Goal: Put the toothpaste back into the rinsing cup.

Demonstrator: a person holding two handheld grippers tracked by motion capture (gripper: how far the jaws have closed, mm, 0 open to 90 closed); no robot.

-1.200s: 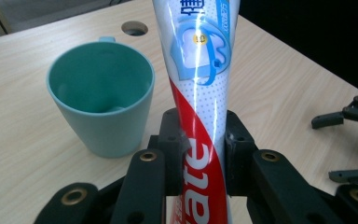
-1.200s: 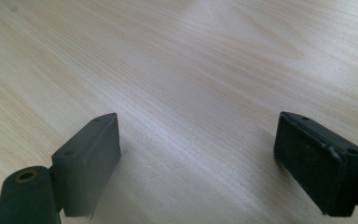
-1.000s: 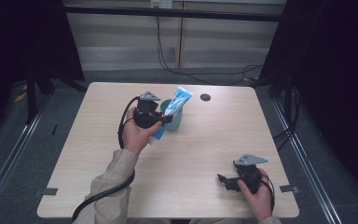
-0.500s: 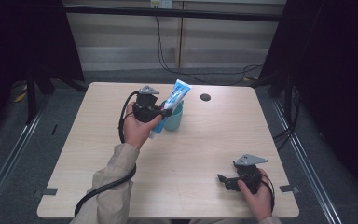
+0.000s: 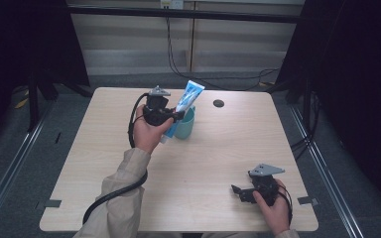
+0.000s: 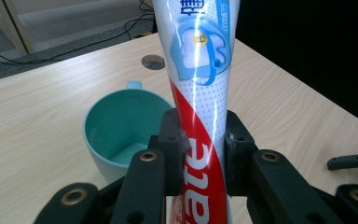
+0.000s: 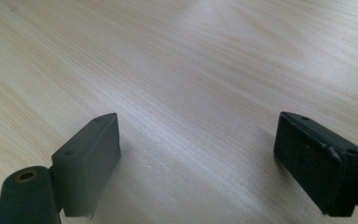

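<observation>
A blue, white and red toothpaste tube [image 5: 187,99] is held slanting, its flat end up and to the right, beside and partly over a teal cup [image 5: 186,127] on the wooden table [image 5: 79,163]. My left gripper [image 5: 172,117] is shut on the tube's lower half. In the left gripper view the jaws press both sides of the tube [image 6: 200,88] and the cup [image 6: 114,126] stands just behind them to the left, with nothing inside it. My right gripper [image 5: 239,191] rests low at the table's near right, open, with bare wood between its pads [image 7: 198,158].
A small dark round hole [image 5: 219,103] lies in the tabletop to the right of the cup and beyond it. Cables hang behind the table's far edge. Dark frames and floor rails flank both sides. The other gripper's jaw tips [image 6: 354,161] show at the left gripper view's right edge.
My left gripper has lifted the tube slightly and its upper end now stands a little higher over the cup. The right hand has stayed where it was.
</observation>
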